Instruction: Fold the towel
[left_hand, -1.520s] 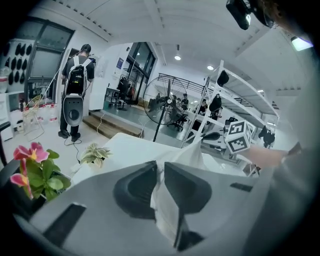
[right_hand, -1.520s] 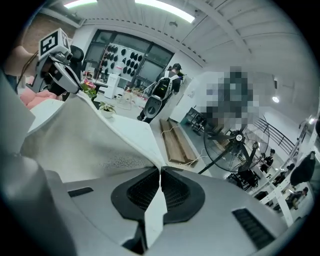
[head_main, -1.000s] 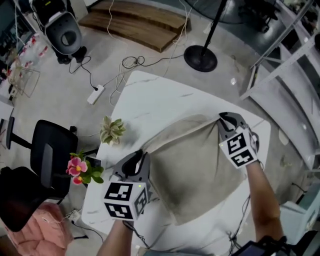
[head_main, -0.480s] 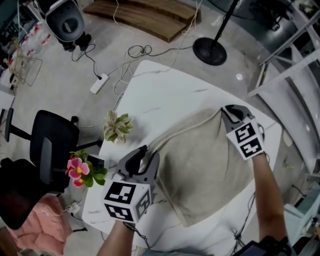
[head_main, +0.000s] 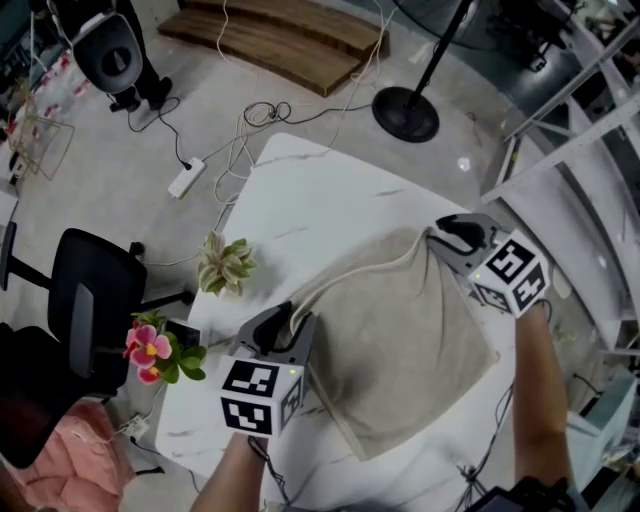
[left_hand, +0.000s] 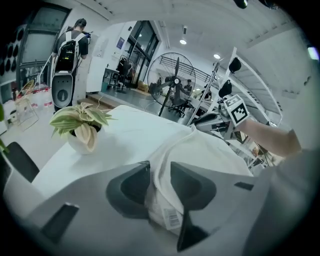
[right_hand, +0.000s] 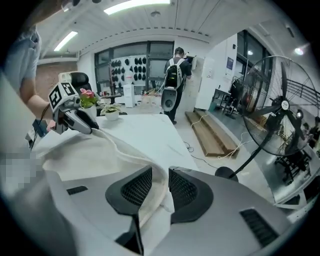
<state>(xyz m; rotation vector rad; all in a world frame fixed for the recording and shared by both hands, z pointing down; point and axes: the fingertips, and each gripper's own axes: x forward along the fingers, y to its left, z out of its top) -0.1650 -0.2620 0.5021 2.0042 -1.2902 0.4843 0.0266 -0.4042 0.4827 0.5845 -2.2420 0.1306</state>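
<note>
A beige towel lies doubled over on the white marble-look table. Its folded edge runs from my left gripper at the near left to my right gripper at the far right. In the left gripper view, the left gripper has its jaws opening, and the towel's corner with its label sits loosely between them. The right gripper is opening too, with a towel corner standing in the gap between its mesh pads.
A small potted plant and pink flowers stand at the table's left edge, close to my left gripper. A black chair is on the floor to the left. A fan stand, cables and a wooden board lie beyond the table.
Both grippers' jaws have widened around the towel corners. The left gripper has sunk toward the table; the right one has swung to the right and tilted. The towel's raised edge has settled lower.
</note>
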